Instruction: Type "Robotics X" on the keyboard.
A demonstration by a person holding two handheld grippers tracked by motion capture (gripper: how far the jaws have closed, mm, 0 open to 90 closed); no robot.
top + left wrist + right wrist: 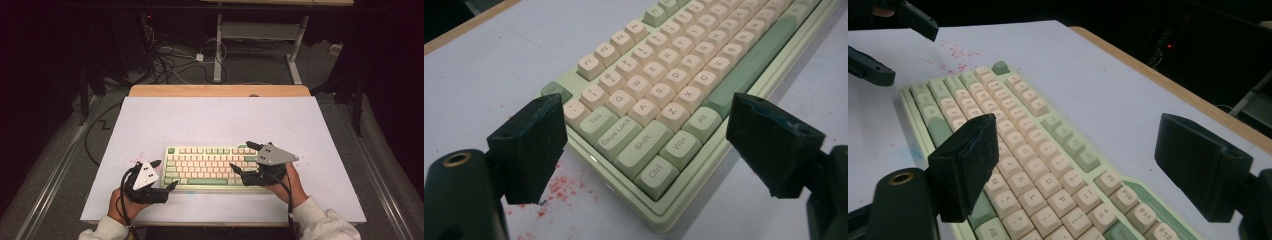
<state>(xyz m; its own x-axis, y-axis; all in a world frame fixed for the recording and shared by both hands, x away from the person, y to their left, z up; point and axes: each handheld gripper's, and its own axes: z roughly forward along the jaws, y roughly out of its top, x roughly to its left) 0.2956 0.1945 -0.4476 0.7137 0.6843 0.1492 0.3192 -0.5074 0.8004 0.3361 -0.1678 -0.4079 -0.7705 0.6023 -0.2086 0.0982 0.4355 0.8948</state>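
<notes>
A pale green keyboard (205, 167) with cream and green keys lies flat near the front of the white tabletop (215, 115). My left gripper (167, 173) is at its left end, open, its jaws standing wide either side of the Ctrl corner of the keyboard (659, 85) without touching it; the left gripper (646, 117) holds nothing. My right gripper (240, 156) hovers over the right end, open and empty. In the right gripper view the right gripper (1078, 135) straddles the keyboard (1018, 145) above the letter and function rows. The left gripper (910, 55) shows far off there.
Red specks (559, 187) stain the white surface by the keyboard's left end. A wooden edge (220, 90) borders the table's far side. Beyond it are tangled floor cables (165, 60) and the white legs of another desk (218, 50).
</notes>
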